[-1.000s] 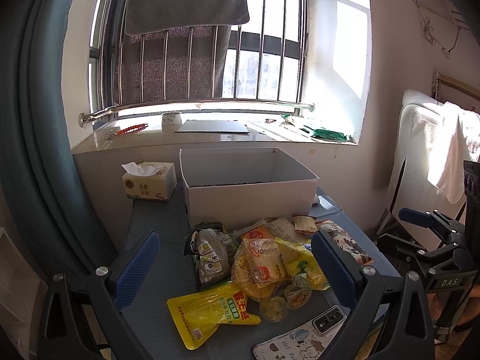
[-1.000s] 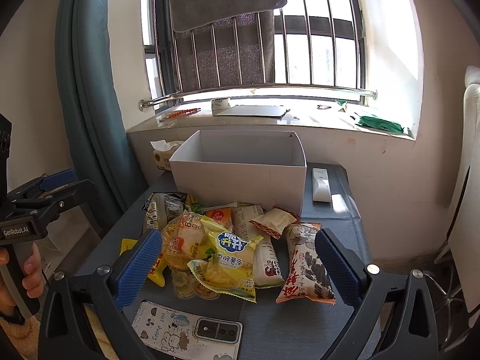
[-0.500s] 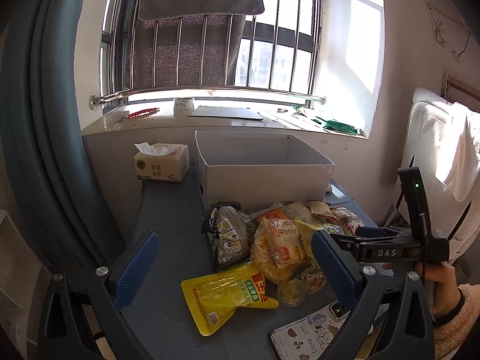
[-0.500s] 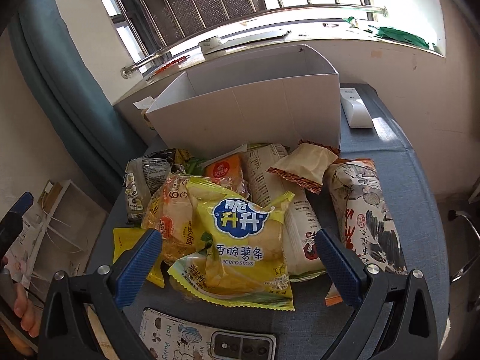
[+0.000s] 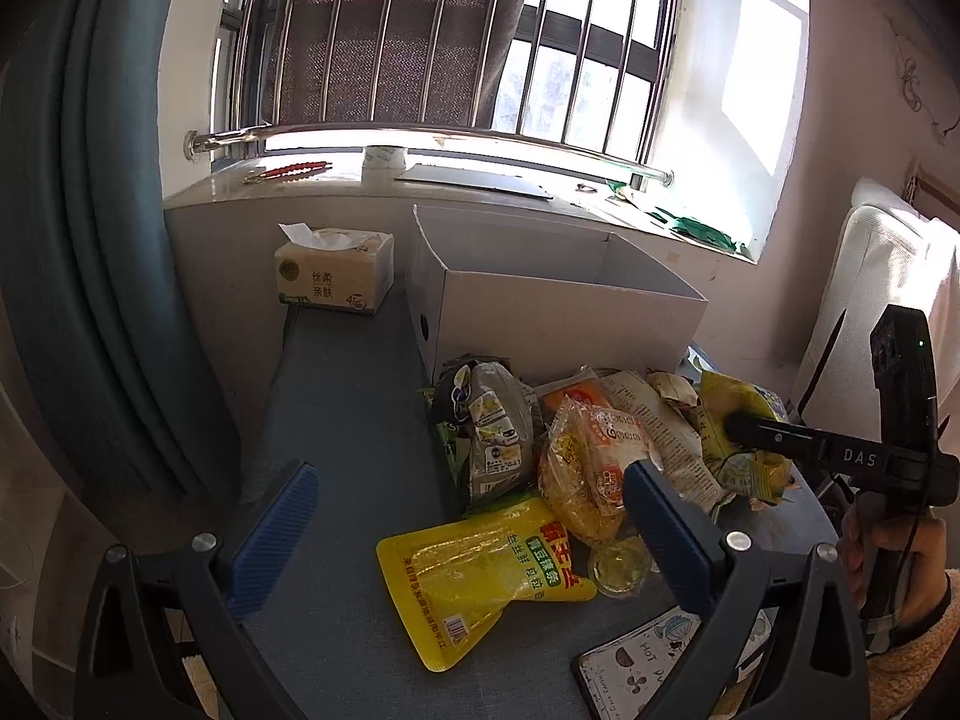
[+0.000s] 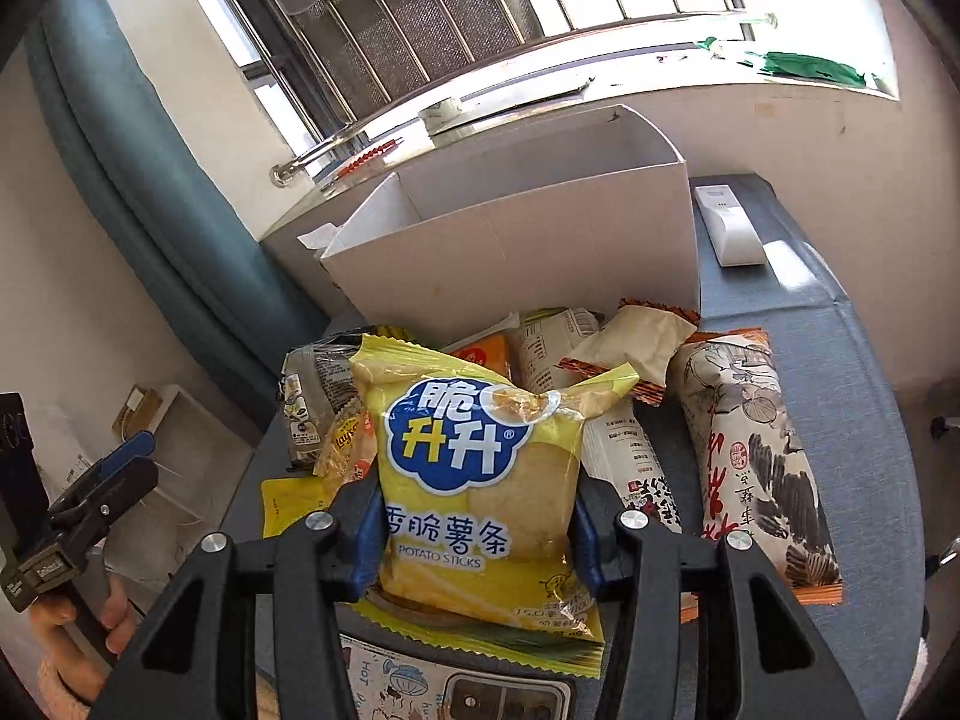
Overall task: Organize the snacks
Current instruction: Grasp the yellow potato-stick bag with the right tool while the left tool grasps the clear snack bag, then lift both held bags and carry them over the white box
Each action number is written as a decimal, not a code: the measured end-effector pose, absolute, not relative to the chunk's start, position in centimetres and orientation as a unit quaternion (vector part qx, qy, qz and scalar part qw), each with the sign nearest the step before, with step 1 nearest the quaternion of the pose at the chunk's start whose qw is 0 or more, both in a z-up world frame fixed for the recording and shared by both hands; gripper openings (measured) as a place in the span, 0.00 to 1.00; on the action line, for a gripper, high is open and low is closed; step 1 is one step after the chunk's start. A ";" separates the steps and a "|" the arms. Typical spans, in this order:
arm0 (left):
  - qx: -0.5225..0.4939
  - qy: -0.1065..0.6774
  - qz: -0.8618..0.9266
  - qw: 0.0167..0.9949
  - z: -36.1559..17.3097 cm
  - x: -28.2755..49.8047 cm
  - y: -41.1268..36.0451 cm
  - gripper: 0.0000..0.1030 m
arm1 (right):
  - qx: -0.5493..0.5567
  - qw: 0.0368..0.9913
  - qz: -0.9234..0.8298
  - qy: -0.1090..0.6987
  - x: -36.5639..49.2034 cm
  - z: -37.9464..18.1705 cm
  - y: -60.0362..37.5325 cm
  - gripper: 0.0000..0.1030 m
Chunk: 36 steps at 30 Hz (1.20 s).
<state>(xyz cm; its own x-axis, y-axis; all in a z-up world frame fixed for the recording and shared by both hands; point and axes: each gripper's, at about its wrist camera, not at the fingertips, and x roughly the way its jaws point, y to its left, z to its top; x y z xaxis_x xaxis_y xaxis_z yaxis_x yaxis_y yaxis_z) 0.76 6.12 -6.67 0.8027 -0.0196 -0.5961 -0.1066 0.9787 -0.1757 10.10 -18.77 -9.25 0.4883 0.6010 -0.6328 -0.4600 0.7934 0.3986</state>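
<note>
At the lower left of the left wrist view, the left gripper [image 5: 468, 531] hangs with its fingers spread wide above the yellow pouch [image 5: 480, 570]. In the right wrist view's lower centre, the right gripper [image 6: 477, 531] is clamped on the potato sticks bag [image 6: 474, 480], with the white box [image 6: 528, 240] above it, mid-frame.

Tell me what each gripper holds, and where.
Right gripper: shut on the potato sticks bag, gripped across its lower half. Left gripper: open, holding nothing.

Right claw [image 6: 477, 531] clamped shut on potato sticks bag [image 6: 480, 480], left claw [image 5: 468, 531] spread wide
</note>
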 end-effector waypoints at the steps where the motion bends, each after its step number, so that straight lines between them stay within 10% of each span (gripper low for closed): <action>1: -0.110 0.320 0.011 0.941 -7.1 1.7 6.4 1.00 | 0.094 0.860 0.311 0.394 9.8 -8.6 -19.2 0.52; 14: -0.110 0.410 -0.032 0.905 -12.7 12.3 7.6 0.97 | 0.128 0.869 0.293 0.377 7.6 -7.3 -23.2 0.53; 18: -0.097 0.414 -0.048 0.904 -12.7 12.2 7.0 0.41 | 0.131 0.866 0.290 0.385 7.9 -8.0 -23.3 0.53; 36: -0.065 0.259 -0.063 0.962 -0.1 11.7 7.5 0.37 | 0.103 0.876 0.316 0.349 14.3 -3.8 -19.7 0.53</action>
